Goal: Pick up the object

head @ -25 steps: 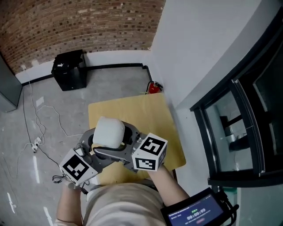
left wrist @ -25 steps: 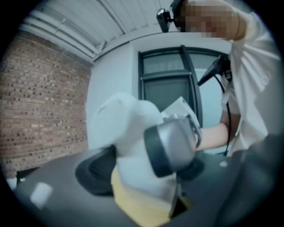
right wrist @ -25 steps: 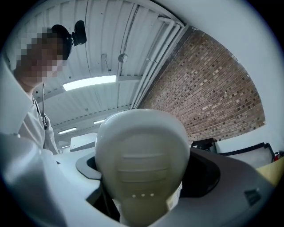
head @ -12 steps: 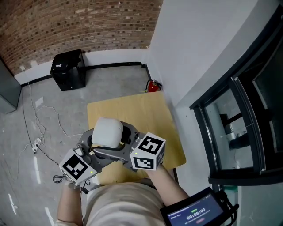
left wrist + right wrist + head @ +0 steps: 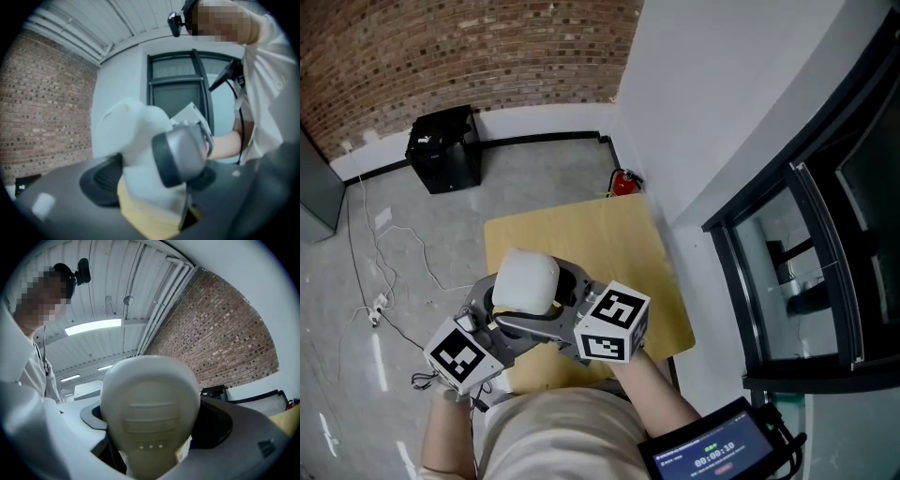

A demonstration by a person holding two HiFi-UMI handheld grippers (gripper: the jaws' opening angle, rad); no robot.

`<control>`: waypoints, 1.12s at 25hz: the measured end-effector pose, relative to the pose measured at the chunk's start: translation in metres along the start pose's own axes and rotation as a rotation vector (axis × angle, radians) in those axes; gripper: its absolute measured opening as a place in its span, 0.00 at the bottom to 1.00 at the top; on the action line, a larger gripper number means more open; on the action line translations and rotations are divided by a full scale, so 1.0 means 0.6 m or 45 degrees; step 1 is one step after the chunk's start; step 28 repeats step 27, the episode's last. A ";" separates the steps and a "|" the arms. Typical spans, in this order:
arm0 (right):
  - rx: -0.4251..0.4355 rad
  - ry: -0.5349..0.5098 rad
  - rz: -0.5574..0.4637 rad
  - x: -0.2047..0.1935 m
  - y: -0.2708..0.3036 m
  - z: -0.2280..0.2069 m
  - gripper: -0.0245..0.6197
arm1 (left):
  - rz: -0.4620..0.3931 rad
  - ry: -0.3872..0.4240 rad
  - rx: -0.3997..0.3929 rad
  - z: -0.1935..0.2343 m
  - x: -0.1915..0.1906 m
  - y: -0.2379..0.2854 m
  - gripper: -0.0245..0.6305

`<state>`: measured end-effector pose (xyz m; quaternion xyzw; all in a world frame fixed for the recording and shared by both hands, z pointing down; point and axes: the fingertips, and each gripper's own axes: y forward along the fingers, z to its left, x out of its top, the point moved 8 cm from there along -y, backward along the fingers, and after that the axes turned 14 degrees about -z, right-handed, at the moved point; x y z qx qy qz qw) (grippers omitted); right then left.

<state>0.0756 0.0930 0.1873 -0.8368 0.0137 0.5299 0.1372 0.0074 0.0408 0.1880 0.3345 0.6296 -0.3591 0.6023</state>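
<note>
I'm looking down through the head view at the white object (image 5: 528,279). It is being carried clear of the yellow counter (image 5: 591,234), over its near left part and close in front of the person (image 5: 553,436). It's pale and rounded, and in the right gripper view its face is showing shallow ridges and three small dots.

The right tool (image 5: 154,420) is pointing up toward the ceiling with its jaws standing wide and the object filling the gap. The dark pads (image 5: 218,423) are lying against either flank of it, so I'm reading that as a firm hold.

The left tool (image 5: 152,180) is doing the same from the other side. Its jaws are spread wide, the object is wedged between them, and the near pad (image 5: 101,180) is pressing on its left side. The opposite pad is being covered by a grey, dark-rimmed rounded part (image 5: 180,152) sitting in front of the object. Beneath the object in that view a yellowish patch is showing — I can't tell whether it belongs to the object or to the counter.

Around the counter, a black box (image 5: 445,150) is standing on the floor (image 5: 534,178) against the brick wall (image 5: 469,56). A red fire extinguisher (image 5: 625,186) is sitting in the corner just beyond the counter's far edge, and loose cables (image 5: 384,267) are trailing over the floor to the left. A small lit screen (image 5: 712,452) is riding on the person's right forearm.
</note>
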 end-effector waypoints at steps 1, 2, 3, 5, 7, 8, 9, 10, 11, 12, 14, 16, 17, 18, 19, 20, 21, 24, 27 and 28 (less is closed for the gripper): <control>0.001 -0.002 0.002 0.000 0.000 0.000 0.75 | 0.001 0.002 0.000 0.000 0.000 0.000 0.58; 0.002 -0.006 0.005 0.000 0.000 0.001 0.75 | 0.001 0.006 0.001 0.000 0.000 0.000 0.58; 0.004 -0.010 0.008 0.000 0.000 0.001 0.75 | -0.001 0.009 0.002 -0.001 0.000 0.000 0.58; 0.007 -0.013 0.012 -0.001 -0.001 0.001 0.75 | -0.007 0.010 0.005 -0.002 -0.001 0.001 0.58; 0.007 -0.009 0.010 -0.001 -0.001 0.001 0.75 | -0.007 0.004 0.008 -0.002 -0.001 0.000 0.58; 0.006 -0.007 0.009 -0.001 0.000 0.000 0.75 | -0.004 0.000 0.009 -0.001 -0.001 0.000 0.58; 0.004 -0.005 0.009 -0.001 0.000 0.000 0.75 | -0.002 -0.002 0.009 -0.001 -0.001 0.000 0.58; 0.003 -0.003 0.009 -0.002 0.001 0.000 0.75 | 0.001 -0.003 0.008 0.000 -0.001 0.000 0.58; 0.002 -0.002 0.010 -0.002 0.001 0.000 0.75 | 0.001 -0.003 0.007 0.000 -0.002 -0.001 0.58; 0.002 -0.003 0.011 -0.003 0.001 0.000 0.75 | 0.000 -0.002 0.007 0.000 -0.002 -0.001 0.58; 0.003 -0.006 0.013 -0.003 0.002 0.000 0.75 | -0.002 0.000 0.007 0.000 -0.002 -0.001 0.58; 0.003 -0.006 0.013 -0.003 0.001 0.000 0.75 | -0.002 -0.001 0.008 0.000 -0.002 -0.001 0.58; 0.003 -0.005 0.013 -0.003 0.001 0.000 0.75 | 0.001 -0.004 0.009 0.000 -0.003 -0.001 0.58; 0.002 -0.003 0.013 -0.004 0.001 0.000 0.75 | 0.005 -0.007 0.011 0.000 -0.003 -0.001 0.58; 0.002 -0.002 0.013 -0.005 0.001 0.000 0.75 | 0.009 -0.008 0.011 -0.001 -0.004 -0.001 0.58; 0.002 0.000 0.014 -0.005 0.000 0.000 0.75 | 0.013 -0.007 0.010 -0.001 -0.004 -0.002 0.58; 0.001 0.001 0.014 -0.006 0.000 0.000 0.75 | 0.015 -0.007 0.009 -0.002 -0.005 -0.001 0.58; 0.000 0.005 0.012 -0.008 -0.002 0.000 0.75 | 0.014 -0.010 0.009 -0.004 -0.006 -0.001 0.58; -0.001 0.012 0.009 -0.010 -0.005 0.000 0.75 | 0.019 -0.009 0.006 -0.005 -0.008 0.000 0.58; -0.001 0.012 0.009 -0.010 -0.005 0.000 0.75 | 0.019 -0.009 0.006 -0.005 -0.008 0.000 0.58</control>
